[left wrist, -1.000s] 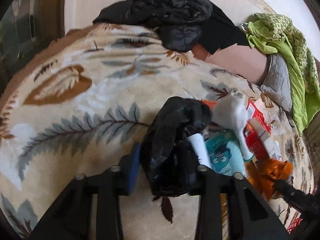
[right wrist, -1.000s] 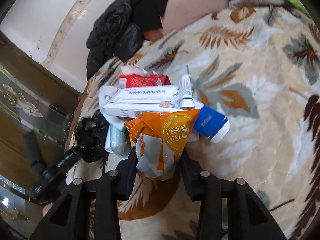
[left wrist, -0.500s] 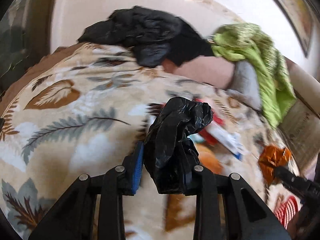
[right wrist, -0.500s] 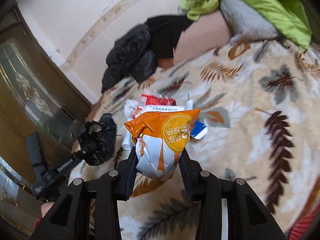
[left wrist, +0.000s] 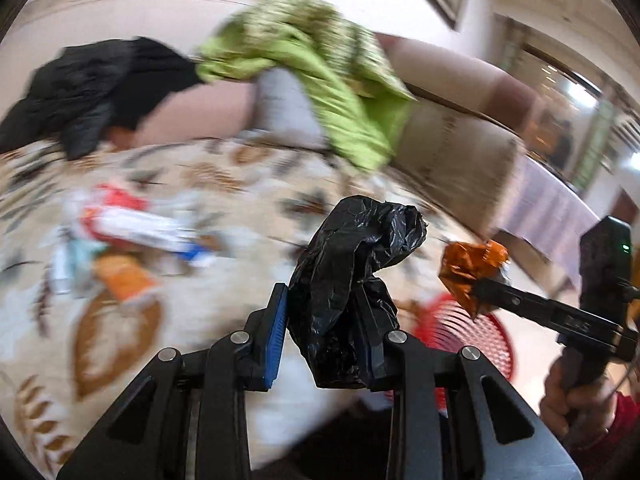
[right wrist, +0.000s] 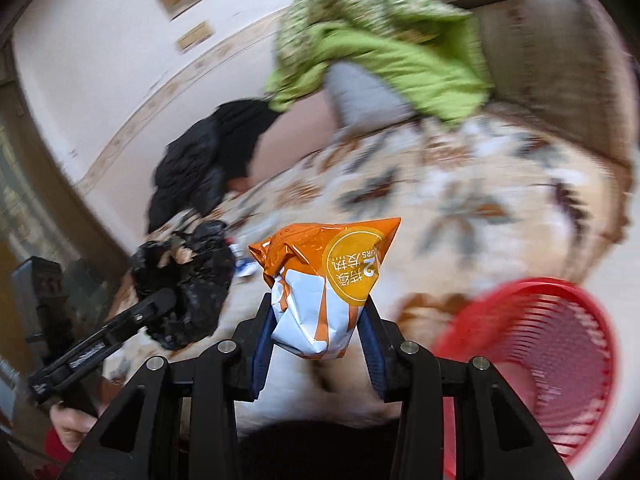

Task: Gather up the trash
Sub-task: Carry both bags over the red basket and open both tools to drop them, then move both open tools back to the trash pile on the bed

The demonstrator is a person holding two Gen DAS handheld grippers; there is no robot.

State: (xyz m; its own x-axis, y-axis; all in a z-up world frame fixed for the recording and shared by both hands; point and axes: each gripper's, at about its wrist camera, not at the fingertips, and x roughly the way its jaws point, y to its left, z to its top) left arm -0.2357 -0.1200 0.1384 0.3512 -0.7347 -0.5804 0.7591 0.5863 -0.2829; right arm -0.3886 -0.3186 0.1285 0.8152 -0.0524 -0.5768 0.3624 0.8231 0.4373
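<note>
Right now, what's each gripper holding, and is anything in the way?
Left gripper shut on black plastic bag. Right gripper shut on orange snack packet. Red basket ahead right, path looks open. More trash on bedspread.

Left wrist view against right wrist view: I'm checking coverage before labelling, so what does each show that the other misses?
Only the left wrist view shows the leftover trash pile on the blanket, blurred. Only the right wrist view shows the red basket nearly whole and the printing on the orange packet. Both show the left tool shut on the black bag, the right tool shut on that packet, the green cloth and the leaf-patterned blanket.
</note>
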